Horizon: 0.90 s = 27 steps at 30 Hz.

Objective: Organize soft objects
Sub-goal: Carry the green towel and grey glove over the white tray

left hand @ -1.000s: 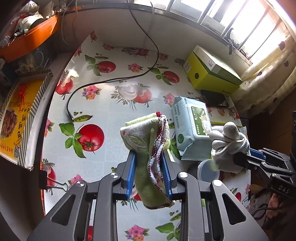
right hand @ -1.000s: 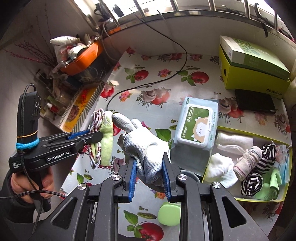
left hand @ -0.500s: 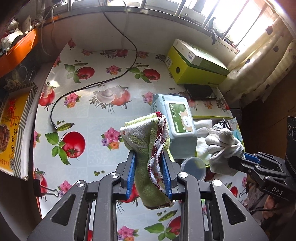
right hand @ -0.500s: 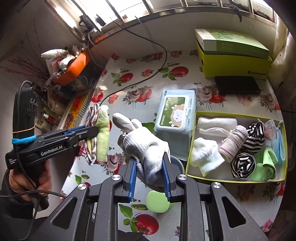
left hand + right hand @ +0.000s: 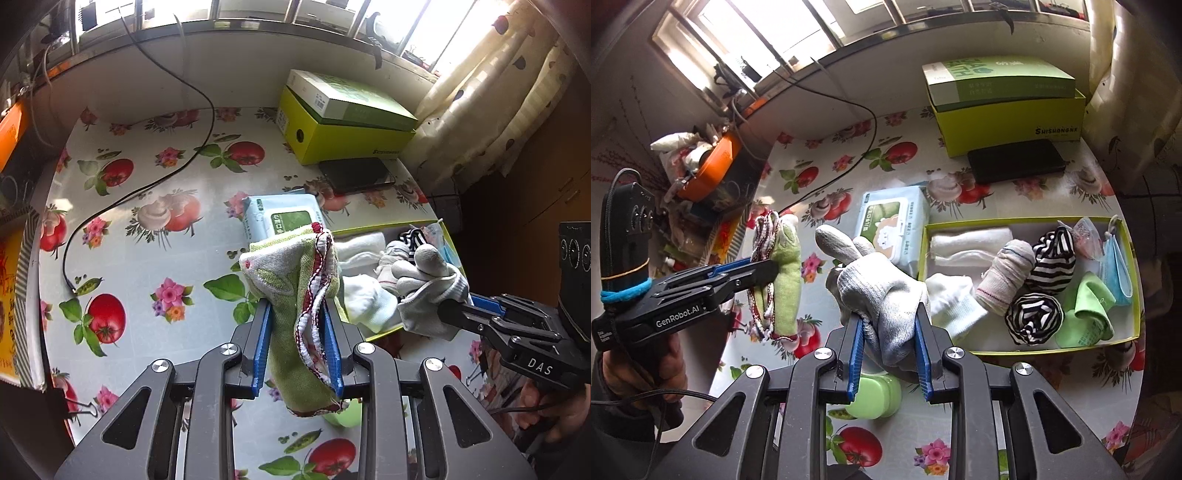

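Both grippers carried rightward toward yellow-green cardboard tray (image 5: 1027,352); left gripper (image 5: 298,328) jaws pinching folded green red-trimmed cloth (image 5: 295,295), right gripper (image 5: 888,334) jaws pinching grey knit glove (image 5: 882,291).

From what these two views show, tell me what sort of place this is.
Probably a lived-in home, at a window-side table: a tomato-and-flower print tablecloth, a polka-dot curtain, and a cluttered shelf with an orange basin beside it.

Green cloth (image 5: 295,321) edged red and white. Grey-white glove (image 5: 886,291). Blue pads (image 5: 855,358) on black jaws. White worktop (image 5: 122,240) printed with tomatoes and flowers. Lime tray (image 5: 1027,350), black-and-white striped socks (image 5: 1034,317), right.
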Each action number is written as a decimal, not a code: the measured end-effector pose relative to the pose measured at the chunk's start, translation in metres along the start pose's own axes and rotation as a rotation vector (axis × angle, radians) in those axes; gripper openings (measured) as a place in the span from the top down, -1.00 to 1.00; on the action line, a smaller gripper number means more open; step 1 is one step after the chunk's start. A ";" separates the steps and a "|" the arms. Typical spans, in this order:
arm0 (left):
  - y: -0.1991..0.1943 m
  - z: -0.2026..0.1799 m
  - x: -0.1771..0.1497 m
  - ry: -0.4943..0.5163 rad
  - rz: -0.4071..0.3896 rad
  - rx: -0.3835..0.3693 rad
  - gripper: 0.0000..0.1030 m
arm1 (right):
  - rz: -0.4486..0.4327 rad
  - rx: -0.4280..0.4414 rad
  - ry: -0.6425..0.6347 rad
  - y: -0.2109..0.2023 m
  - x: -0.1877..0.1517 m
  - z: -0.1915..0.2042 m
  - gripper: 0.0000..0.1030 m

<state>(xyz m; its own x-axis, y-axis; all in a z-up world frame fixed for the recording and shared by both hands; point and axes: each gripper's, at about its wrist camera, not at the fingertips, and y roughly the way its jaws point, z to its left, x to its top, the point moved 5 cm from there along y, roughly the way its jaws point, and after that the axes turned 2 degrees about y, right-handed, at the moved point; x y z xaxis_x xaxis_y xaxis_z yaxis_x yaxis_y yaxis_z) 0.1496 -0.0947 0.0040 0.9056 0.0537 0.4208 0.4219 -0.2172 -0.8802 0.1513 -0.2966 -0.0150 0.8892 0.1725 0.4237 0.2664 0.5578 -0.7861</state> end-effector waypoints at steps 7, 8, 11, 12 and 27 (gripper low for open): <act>0.011 -0.031 0.011 0.066 0.015 -0.022 0.46 | -0.034 -0.033 0.073 -0.013 0.001 -0.037 0.55; 0.013 -0.034 0.012 0.074 0.018 -0.025 0.46 | -0.039 -0.037 0.083 -0.014 0.001 -0.043 0.55; 0.019 -0.045 0.016 0.097 0.025 -0.032 0.46 | -0.052 -0.052 0.113 -0.020 0.001 -0.059 0.55; 0.021 -0.049 0.017 0.105 0.028 -0.035 0.46 | -0.055 -0.056 0.123 -0.021 0.000 -0.065 0.55; 0.047 -0.099 0.032 0.195 0.067 -0.070 0.46 | -0.097 -0.135 0.266 -0.033 -0.004 -0.145 0.55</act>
<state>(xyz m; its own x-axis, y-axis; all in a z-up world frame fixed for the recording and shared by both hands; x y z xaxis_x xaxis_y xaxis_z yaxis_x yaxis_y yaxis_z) 0.1942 -0.1999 -0.0021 0.9027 -0.1515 0.4027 0.3511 -0.2815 -0.8930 0.1929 -0.4334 -0.0557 0.9185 -0.1050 0.3813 0.3862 0.4455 -0.8077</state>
